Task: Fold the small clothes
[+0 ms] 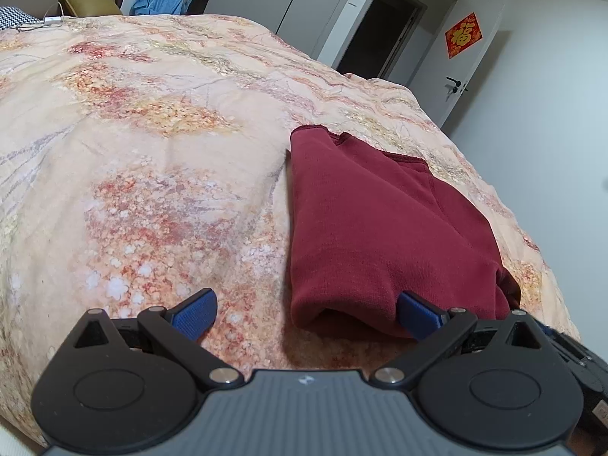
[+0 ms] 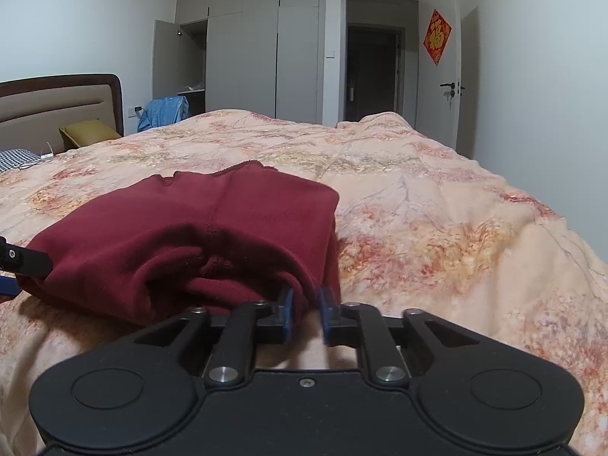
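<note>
A dark red garment point(image 1: 380, 228) lies folded on the floral bedspread point(image 1: 152, 152). My left gripper point(image 1: 307, 315) is open, its jaws wide apart just in front of the garment's near left corner; the right fingertip point(image 1: 418, 313) touches the fabric edge. In the right wrist view the same garment point(image 2: 212, 228) lies ahead and to the left. My right gripper point(image 2: 307, 304) is nearly closed, pinching the garment's near right corner between its blue pads. Part of the left gripper point(image 2: 22, 260) shows at the left edge.
The bedspread point(image 2: 437, 228) stretches right and far. A headboard point(image 2: 57, 102), yellow pillow point(image 2: 89, 131) and blue clothing point(image 2: 165, 112) are at the far left. Wardrobe point(image 2: 247, 53), dark doorway point(image 2: 374, 57) and white door point(image 2: 448, 72) lie beyond the bed.
</note>
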The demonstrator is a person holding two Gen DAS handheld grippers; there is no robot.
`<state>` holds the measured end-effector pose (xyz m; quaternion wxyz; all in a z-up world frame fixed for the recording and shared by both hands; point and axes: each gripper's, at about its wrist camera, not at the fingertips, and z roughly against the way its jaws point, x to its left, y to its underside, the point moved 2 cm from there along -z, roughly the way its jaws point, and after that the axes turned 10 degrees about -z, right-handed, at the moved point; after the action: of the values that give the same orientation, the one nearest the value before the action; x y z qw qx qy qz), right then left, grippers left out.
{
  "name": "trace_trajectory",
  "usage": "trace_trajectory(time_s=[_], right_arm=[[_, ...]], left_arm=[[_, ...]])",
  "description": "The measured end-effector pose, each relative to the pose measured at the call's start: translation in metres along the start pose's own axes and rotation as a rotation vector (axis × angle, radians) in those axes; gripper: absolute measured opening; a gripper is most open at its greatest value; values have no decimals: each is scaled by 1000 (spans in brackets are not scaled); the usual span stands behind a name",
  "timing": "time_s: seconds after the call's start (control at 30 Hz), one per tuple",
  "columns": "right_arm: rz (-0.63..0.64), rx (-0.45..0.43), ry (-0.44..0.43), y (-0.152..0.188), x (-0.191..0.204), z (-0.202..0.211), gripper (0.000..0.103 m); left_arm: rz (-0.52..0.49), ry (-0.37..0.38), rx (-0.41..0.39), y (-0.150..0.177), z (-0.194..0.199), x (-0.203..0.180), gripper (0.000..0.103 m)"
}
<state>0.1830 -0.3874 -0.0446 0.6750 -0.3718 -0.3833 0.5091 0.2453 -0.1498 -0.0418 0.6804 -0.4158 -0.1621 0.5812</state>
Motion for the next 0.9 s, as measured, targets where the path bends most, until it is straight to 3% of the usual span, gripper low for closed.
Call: trace_trajectory(time_s=[0.3,0.4,0.53,0.67,0.7,0.73,0.83,0.9], right_arm=[[-49,-18,-20,-5,3,13,41],[-48,-26,-100,-1,11,30,43],[-41,-20,-293,3,21,47,42],[-33,18,-333,6,35,39,40],[-36,26,-334,7,39,35,33],[-37,33,-335,7,42,32,17],[-24,17,-300,6,45,34,5],[-11,-10,-276,3,43,41,5]], left_arm=[[-1,2,-2,1,1,0,103],[-2,2,-3,1,1,0,103],[-2,2,-4,1,1,0,103],[-5,1,-6,2,2,-1,103],[-6,2,-5,2,2,-1,103],[-6,3,-4,2,2,-1,103],[-1,9,-1,2,3,0,103],[2,12,-2,3,4,0,103]])
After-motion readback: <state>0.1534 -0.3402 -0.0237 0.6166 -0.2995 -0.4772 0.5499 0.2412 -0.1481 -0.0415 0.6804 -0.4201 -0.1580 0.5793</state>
